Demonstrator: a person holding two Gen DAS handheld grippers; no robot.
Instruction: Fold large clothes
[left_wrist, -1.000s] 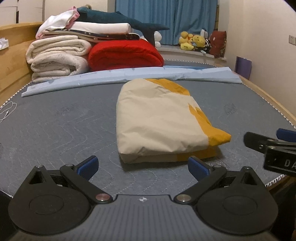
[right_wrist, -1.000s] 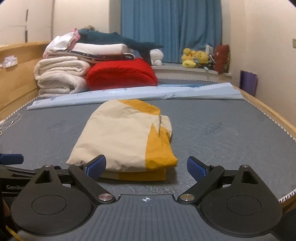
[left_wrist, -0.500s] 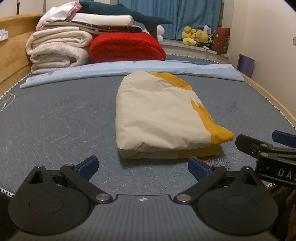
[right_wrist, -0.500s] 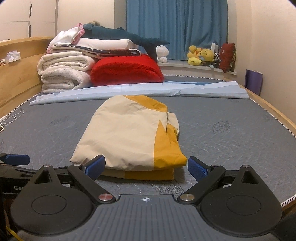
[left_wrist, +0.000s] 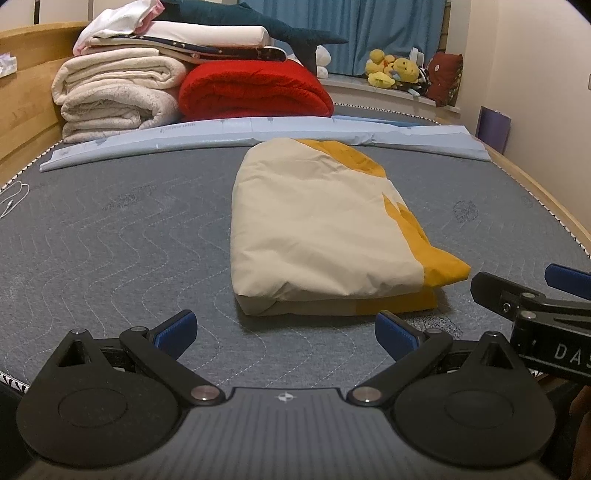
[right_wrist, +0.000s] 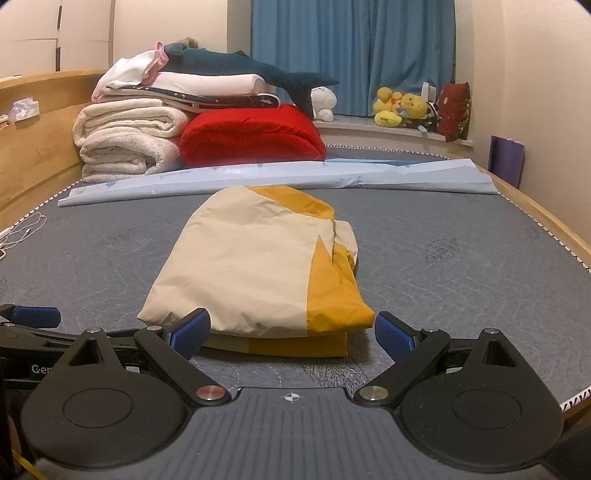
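A cream and mustard-yellow garment (left_wrist: 317, 229) lies folded into a thick rectangle on the grey quilted mattress (left_wrist: 110, 236). It also shows in the right wrist view (right_wrist: 258, 266). My left gripper (left_wrist: 284, 328) is open and empty, just short of the garment's near edge. My right gripper (right_wrist: 291, 330) is open and empty, close to the near edge, with the left pad (right_wrist: 190, 330) in front of the cream corner. The right gripper also shows at the right of the left wrist view (left_wrist: 532, 295).
A folded light-blue sheet (left_wrist: 258, 129) lies across the mattress behind the garment. Stacked white blankets (left_wrist: 114, 96), a red blanket (left_wrist: 255, 92) and a shark plush (right_wrist: 240, 68) sit at the back left. A wooden bed frame (right_wrist: 546, 218) borders the right edge. A white cable (right_wrist: 22, 229) lies at left.
Both grippers have risen slightly and tilted down, so the garment sits lower and a bit nearer in both views. The garment has not moved. Both jaws stay open.
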